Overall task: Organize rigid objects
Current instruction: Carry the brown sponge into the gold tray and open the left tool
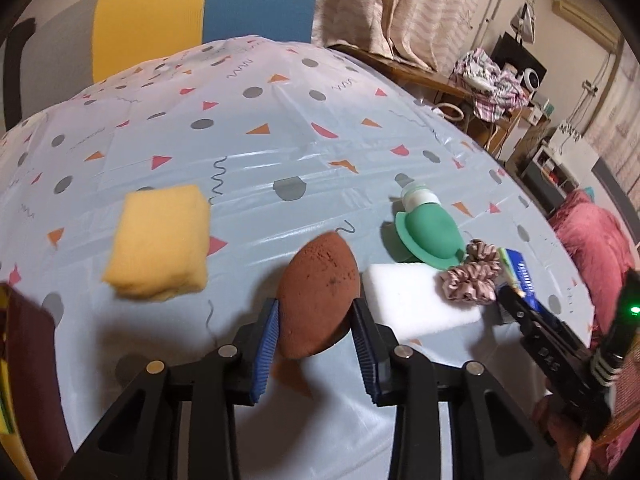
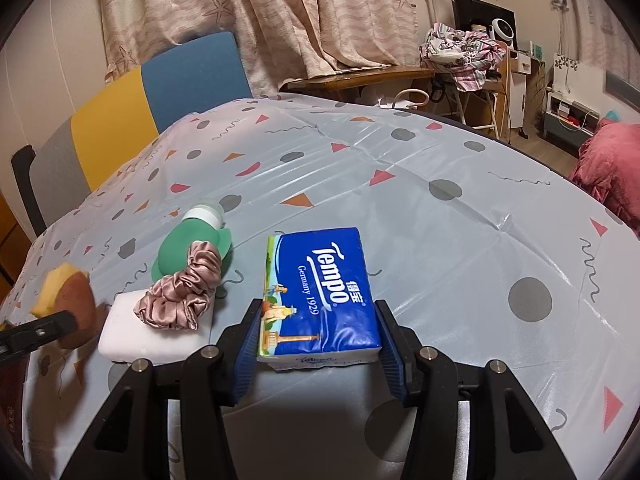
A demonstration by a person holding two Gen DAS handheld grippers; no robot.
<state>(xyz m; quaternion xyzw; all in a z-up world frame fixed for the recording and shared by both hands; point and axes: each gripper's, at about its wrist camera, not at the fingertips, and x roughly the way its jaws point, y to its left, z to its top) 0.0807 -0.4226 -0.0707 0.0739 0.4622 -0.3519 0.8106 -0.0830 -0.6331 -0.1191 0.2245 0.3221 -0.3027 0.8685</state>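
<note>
Holding the brown egg-shaped sponge (image 1: 318,296) in my left gripper (image 1: 316,344), fingers pinched on its lower half and lifted off the tablecloth (image 1: 280,152), I judge it's bound for sorting. My right gripper (image 2: 318,344) brackets the Tempo tissue pack (image 2: 320,292) lying flat, near the scrunchie (image 2: 180,292); whether it's clamped, I cannot tell.

home: curtains (image 2: 320,12), laundry pile (image 2: 460,52)

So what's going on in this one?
A person is sorting items on a patterned table with two handheld tools. The left tool grips a brown egg-shaped sponge. The right tool brackets a blue Tempo tissue pack. A pink scrunchie lies on a white sponge.
</note>
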